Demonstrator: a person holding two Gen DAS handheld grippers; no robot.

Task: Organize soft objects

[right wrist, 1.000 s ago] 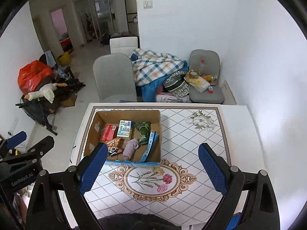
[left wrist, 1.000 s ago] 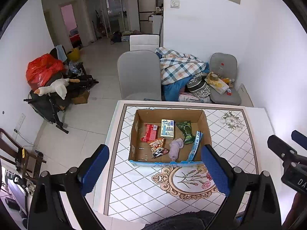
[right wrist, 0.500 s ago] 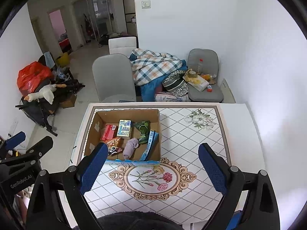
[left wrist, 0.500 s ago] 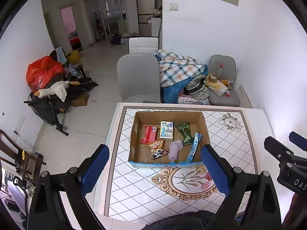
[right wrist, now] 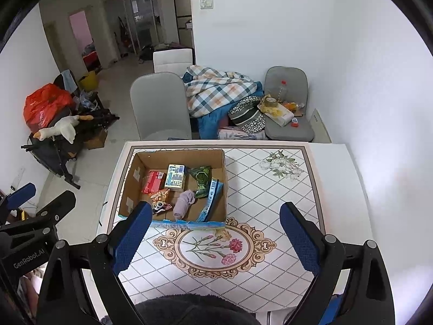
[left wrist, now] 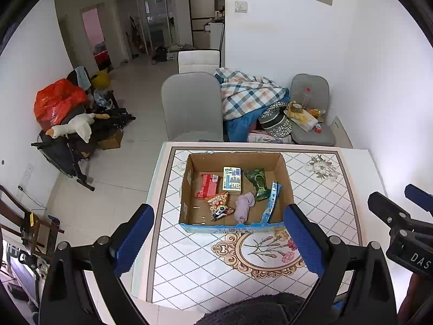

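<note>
An open cardboard box [left wrist: 286, 181] [right wrist: 221, 178] sits on the patterned table [left wrist: 189, 257] [right wrist: 270, 189]. Inside lie a red packet [left wrist: 207, 185] [right wrist: 154, 180], a cream tissue pack [left wrist: 232, 180] [right wrist: 176, 176], a green packet [left wrist: 257, 182] [right wrist: 202, 180], an orange cartoon packet [left wrist: 219, 204] [right wrist: 159, 201], a rolled lilac cloth [left wrist: 243, 206] [right wrist: 184, 201] and a blue packet [left wrist: 272, 201] [right wrist: 209, 201] leaning on the right wall. My left gripper [left wrist: 219, 239] and right gripper [right wrist: 213, 237] hover high above the table's near side, both open and empty.
A grey chair [left wrist: 192, 108] stands behind the table, beside a pile of plaid bedding [left wrist: 249, 97] and a cluttered grey seat [left wrist: 311, 124]. A stroller with a plush goose [left wrist: 73, 128] stands on the floor at left. A white wall [left wrist: 392, 94] is close on the right.
Both grippers have risen slightly and drawn back; the box and table look a little smaller. Nothing in the box has moved.
</note>
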